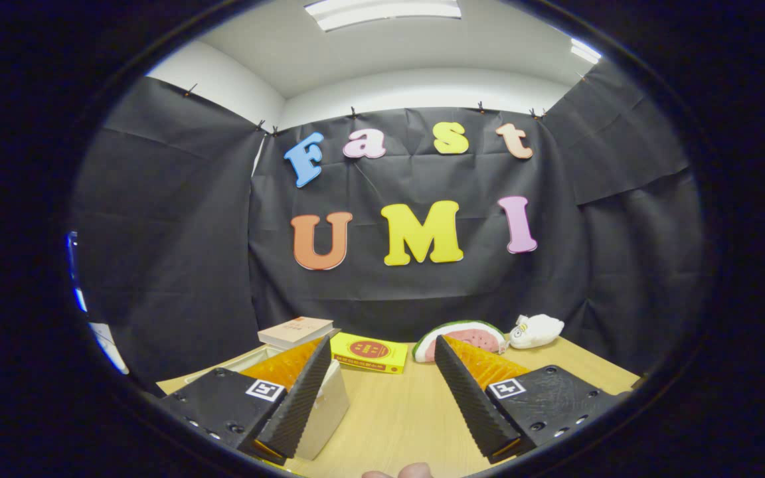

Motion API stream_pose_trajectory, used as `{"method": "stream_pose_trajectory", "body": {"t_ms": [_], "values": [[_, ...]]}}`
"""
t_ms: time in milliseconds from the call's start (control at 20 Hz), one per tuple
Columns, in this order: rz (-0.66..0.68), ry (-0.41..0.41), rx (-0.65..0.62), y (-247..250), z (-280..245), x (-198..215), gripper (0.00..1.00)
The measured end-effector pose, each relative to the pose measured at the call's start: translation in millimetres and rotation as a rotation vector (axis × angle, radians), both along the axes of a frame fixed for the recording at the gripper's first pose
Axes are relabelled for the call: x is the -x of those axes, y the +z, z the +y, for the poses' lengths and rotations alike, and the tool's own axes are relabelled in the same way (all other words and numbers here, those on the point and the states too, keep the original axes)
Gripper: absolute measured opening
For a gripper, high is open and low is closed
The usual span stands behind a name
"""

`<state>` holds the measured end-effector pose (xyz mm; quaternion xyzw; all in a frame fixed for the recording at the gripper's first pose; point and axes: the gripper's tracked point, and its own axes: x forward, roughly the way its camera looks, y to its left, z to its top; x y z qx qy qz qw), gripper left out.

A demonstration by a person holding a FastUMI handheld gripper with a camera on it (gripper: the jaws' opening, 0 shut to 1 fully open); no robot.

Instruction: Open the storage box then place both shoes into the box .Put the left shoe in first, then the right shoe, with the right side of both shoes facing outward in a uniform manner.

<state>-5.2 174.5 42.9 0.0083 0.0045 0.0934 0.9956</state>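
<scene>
My gripper (379,392) hovers over the table (396,418), fingers spread, empty.
Box (329,405) sits lower left, under my left finger; I'd square up on it.

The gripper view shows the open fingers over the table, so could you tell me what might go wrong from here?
1. The gripper is open and holds nothing; its left finger overlaps the white storage box, so a careless move may knock the box.
2. The yellow box, book, watermelon toy and white plush crowd the table's far edge and could get bumped.
</scene>
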Motion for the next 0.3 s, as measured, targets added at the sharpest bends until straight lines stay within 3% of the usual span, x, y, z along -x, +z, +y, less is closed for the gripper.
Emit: {"method": "stream_pose_trajectory", "body": {"t_ms": [300], "values": [[0.021, 0.017, 0.009, -5, 21, -9, 0.96]]}}
